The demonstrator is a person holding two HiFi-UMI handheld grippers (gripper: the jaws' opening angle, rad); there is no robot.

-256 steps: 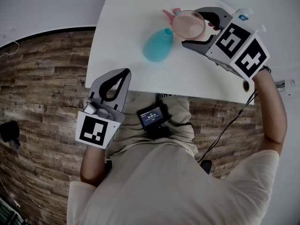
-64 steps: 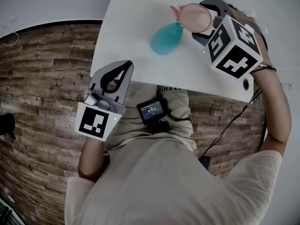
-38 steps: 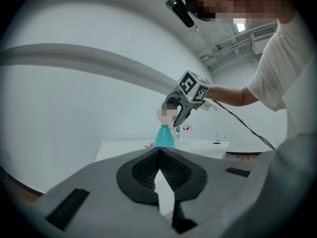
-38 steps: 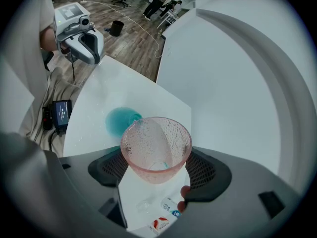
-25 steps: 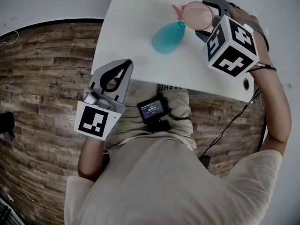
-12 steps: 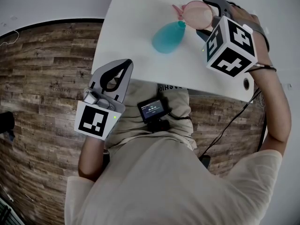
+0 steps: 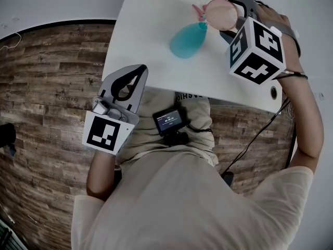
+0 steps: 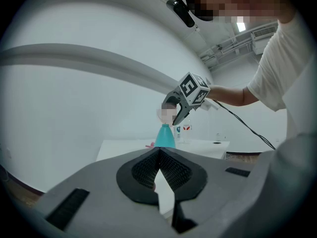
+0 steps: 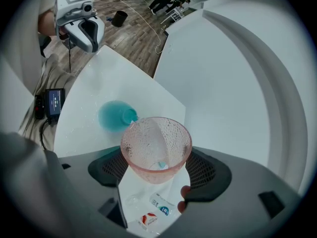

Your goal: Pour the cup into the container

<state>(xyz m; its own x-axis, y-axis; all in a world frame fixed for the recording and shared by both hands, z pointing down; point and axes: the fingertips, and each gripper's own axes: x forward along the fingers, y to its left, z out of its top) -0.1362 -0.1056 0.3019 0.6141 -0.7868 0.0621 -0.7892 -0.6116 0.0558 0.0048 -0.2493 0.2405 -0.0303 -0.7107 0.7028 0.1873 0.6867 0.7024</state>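
A clear pink cup (image 7: pixel 220 13) is held between the jaws of my right gripper (image 7: pixel 226 19), tilted toward the neck of the teal flask-shaped container (image 7: pixel 187 40) on the white table (image 7: pixel 151 30). In the right gripper view the cup (image 9: pixel 156 147) faces the camera with droplets on its wall, the gripper (image 9: pixel 157 158) is shut on it, and the container (image 9: pixel 115 116) lies just beyond its rim. My left gripper (image 7: pixel 137 76) hangs off the table's near edge, shut and empty (image 8: pixel 158 155). From there the container (image 8: pixel 165 136) stands under the cup (image 8: pixel 167 115).
A small pink object (image 7: pixel 196 9) lies on the table behind the container. Small bottles (image 9: pixel 158 205) stand below the cup in the right gripper view. A device with a screen (image 7: pixel 169 121) hangs at the person's chest. Wooden floor (image 7: pixel 47 87) lies left of the table.
The right gripper has rolled and carried the cup up to the container's neck, tilting it further. The left gripper has stayed in place, shut.
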